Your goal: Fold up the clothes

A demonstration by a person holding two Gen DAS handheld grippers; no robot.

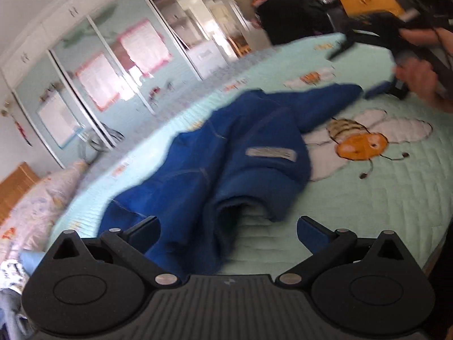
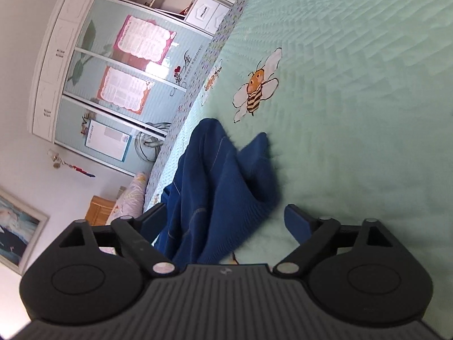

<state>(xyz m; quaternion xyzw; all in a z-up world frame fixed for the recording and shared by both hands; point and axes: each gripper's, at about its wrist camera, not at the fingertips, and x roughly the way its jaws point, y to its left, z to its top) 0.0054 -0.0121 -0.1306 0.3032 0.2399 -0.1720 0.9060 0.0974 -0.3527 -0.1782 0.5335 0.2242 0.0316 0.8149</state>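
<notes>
Nearest in the left wrist view, the left gripper (image 1: 228, 231) is hanging with its blue-padded fingers (image 1: 310, 233) spread wide apart, nothing pinched between them, and crumpled blue cloth is lying in the gap, close to the left finger. That cloth belongs to the blue garment (image 1: 226, 164), which is sprawling unfolded across the pale green quilt (image 1: 368, 212), a grey label patch (image 1: 271, 153) showing on its upper side and one sleeve (image 1: 325, 102) stretching away toward the far right. Just beside the garment's right edge an embroidered bee (image 1: 362, 141) is sitting on the quilt. Beyond the sleeve end, the right gripper (image 1: 379, 89) is showing, gripped by a hand (image 1: 419, 79); the blur is hiding whether it touches the sleeve. In the right wrist view, the right gripper (image 2: 225, 221) is likewise standing wide open and holding nothing, while the blue garment (image 2: 220, 187) is bunching up between and ahead of its fingers on the quilt (image 2: 368, 141). Farther along, another bee (image 2: 256, 85) is lying well apart from the cloth. At the bed's far edge a flowered pillow (image 1: 39, 206) is resting, and behind it wardrobe doors (image 1: 93, 85) with pink posters are lining the wall.
</notes>
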